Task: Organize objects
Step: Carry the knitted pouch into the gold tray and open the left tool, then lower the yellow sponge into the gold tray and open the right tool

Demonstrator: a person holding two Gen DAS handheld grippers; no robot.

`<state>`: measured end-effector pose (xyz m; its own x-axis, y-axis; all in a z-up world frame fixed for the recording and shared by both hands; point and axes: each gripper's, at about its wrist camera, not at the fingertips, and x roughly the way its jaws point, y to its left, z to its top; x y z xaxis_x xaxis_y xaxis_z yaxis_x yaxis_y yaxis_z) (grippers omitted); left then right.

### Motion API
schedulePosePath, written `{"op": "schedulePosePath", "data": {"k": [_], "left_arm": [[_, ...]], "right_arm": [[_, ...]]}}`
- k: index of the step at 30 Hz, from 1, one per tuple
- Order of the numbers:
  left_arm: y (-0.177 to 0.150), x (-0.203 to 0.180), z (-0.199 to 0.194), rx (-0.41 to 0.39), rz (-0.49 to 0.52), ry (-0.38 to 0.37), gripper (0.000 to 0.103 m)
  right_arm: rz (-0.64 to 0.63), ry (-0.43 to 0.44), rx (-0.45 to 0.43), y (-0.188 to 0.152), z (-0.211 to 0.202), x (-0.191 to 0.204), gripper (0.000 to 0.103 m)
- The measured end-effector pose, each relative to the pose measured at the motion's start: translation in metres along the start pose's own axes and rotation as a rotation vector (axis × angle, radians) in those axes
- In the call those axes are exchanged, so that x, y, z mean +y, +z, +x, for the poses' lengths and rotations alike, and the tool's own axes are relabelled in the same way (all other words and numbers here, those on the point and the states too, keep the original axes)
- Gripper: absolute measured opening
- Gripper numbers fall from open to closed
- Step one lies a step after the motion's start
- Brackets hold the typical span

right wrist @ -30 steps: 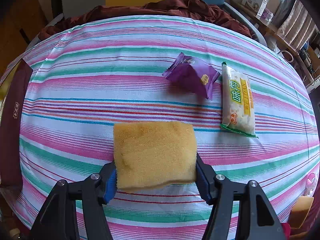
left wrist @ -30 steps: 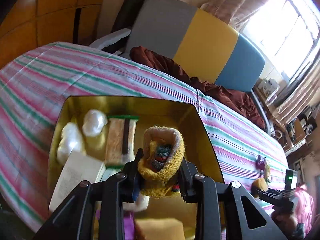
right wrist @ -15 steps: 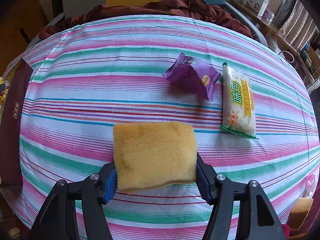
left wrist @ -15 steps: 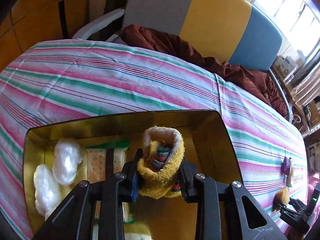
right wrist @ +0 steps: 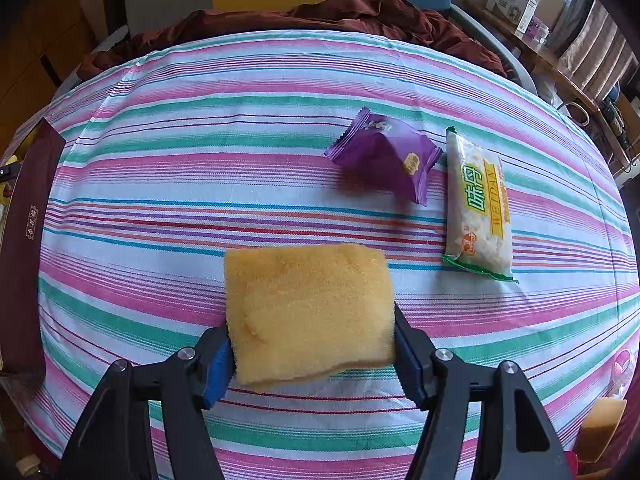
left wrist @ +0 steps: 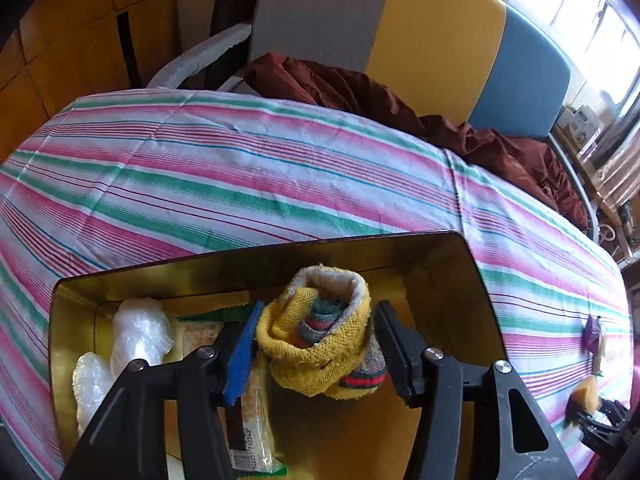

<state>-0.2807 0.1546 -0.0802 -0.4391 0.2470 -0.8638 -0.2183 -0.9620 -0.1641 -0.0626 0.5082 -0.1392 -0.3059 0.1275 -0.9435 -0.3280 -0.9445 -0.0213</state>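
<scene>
A rolled yellow knitted sock [left wrist: 320,344] with red and green stripes sits between the jaws of my left gripper [left wrist: 316,340], over the inside of the gold box [left wrist: 280,248]. Those jaws are opening, and a thin gap shows between each pad and the sock. My right gripper [right wrist: 312,340] is shut on a yellow sponge [right wrist: 308,308], held just above the striped tablecloth [right wrist: 200,160]. A purple snack packet [right wrist: 388,158] and a white-and-green cracker packet [right wrist: 478,208] lie on the cloth beyond the sponge.
Inside the box lie two white plastic-wrapped lumps [left wrist: 136,332] and a cracker packet [left wrist: 252,412]. The box's dark red outer wall [right wrist: 28,220] stands at the left of the right wrist view. A dark red cloth [left wrist: 360,92] and chairs sit behind the table.
The left gripper moved further over the box and sank a little, and its jaws have parted from the sock roll. The right gripper and the sponge have stayed put.
</scene>
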Motion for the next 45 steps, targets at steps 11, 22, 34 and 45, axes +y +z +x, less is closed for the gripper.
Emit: {"op": "schedulePosePath", "data": {"k": [11,22,34,45], "left_arm": [[-0.036,0.038,-0.092,-0.137,-0.096,-0.04,0.066],[-0.14,0.028,-0.167,-0.298,0.076,0.073,0.066],[-0.178,0.038,-0.178,-0.349,0.102,0.093,0.072],[-0.181,0.066,-0.191,-0.388,0.024,0.071,0.087]], "right_arm": [[-0.005,-0.007,-0.004,-0.002,-0.002,-0.001,0.068],[-0.028,-0.031,-0.023,-0.007,-0.008,0.008,0.065],[-0.015,0.124,-0.162,-0.003,-0.078,0.063,0.064],[-0.345,0.369,-0.207,0.025,-0.113,0.262,0.064]]}}
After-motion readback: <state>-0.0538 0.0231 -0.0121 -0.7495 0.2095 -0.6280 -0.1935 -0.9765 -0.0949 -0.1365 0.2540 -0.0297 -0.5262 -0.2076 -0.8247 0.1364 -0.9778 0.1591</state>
